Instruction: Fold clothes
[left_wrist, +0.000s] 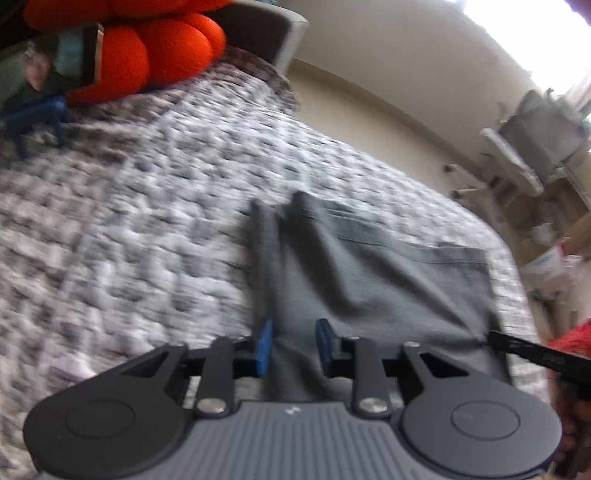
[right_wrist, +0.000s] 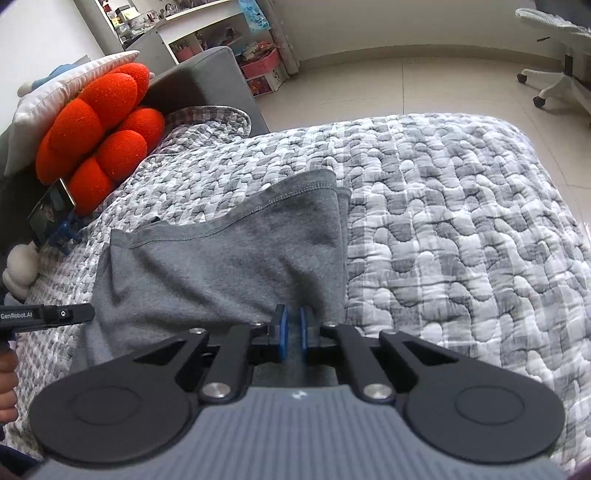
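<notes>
Both grippers low over grey garment (right_wrist: 221, 266)

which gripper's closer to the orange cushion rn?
Left. The left gripper sits on the grey garment's edge facing the orange cushion; the right gripper grips the opposite edge.

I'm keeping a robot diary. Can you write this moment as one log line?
task: fold clothes | right hand-held gripper: shut on grey garment | left hand-held gripper: open around its edge | garment on quilt, partly folded
</notes>
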